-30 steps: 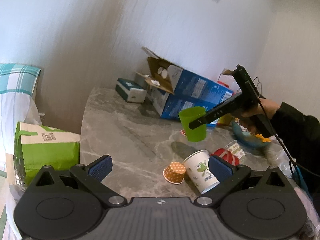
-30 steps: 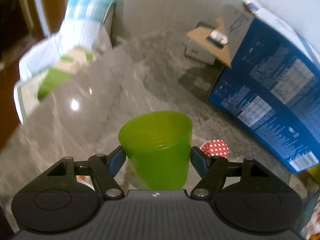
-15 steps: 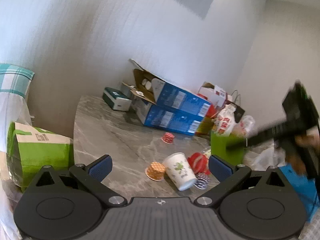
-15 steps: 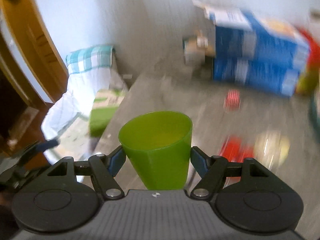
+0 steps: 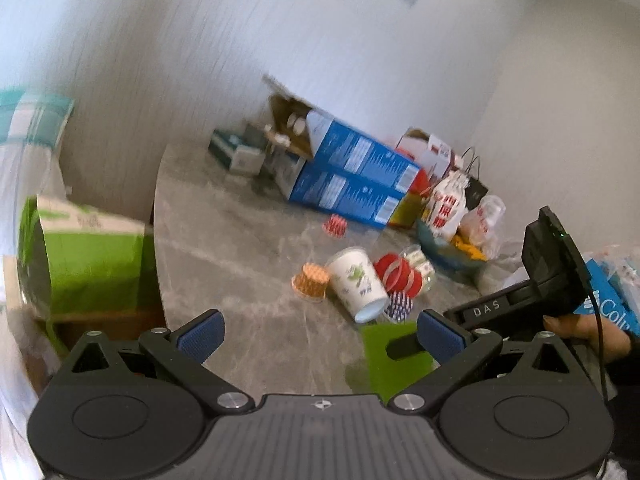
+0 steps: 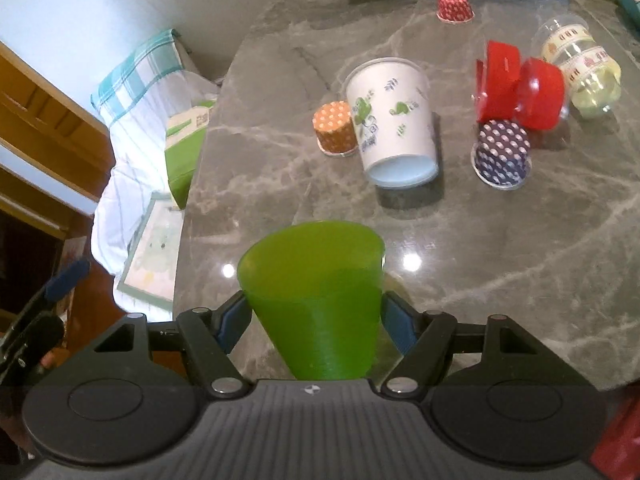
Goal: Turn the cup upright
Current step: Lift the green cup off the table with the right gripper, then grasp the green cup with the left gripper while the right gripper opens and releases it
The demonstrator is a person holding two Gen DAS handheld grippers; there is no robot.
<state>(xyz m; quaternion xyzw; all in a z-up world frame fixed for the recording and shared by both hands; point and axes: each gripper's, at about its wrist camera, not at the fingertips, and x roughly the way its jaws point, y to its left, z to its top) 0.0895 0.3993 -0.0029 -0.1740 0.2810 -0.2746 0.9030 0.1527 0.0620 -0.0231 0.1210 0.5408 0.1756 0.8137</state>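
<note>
My right gripper (image 6: 314,320) is shut on a green plastic cup (image 6: 316,300), mouth up, low over the near part of the grey marble table (image 6: 500,248). The left wrist view shows the green cup (image 5: 394,364) with the right gripper's finger across it, close to the table near my open, empty left gripper (image 5: 320,334). A white paper cup with green leaf print (image 6: 390,120) lies on its side in the middle of the table; it also shows in the left wrist view (image 5: 358,282).
Small upside-down cups stand around the white one: orange dotted (image 6: 335,128), navy dotted (image 6: 502,152), red dotted (image 6: 455,6). Red cups (image 6: 520,88) and clear cups (image 6: 580,68) lie to the right. Blue boxes (image 5: 352,176) and bags (image 5: 448,208) line the wall. The table edge (image 6: 192,200) drops off at left.
My right gripper has carried the green cup down toward the near table and now looks steeply down. The left gripper has stayed open and shifted its view a little.
</note>
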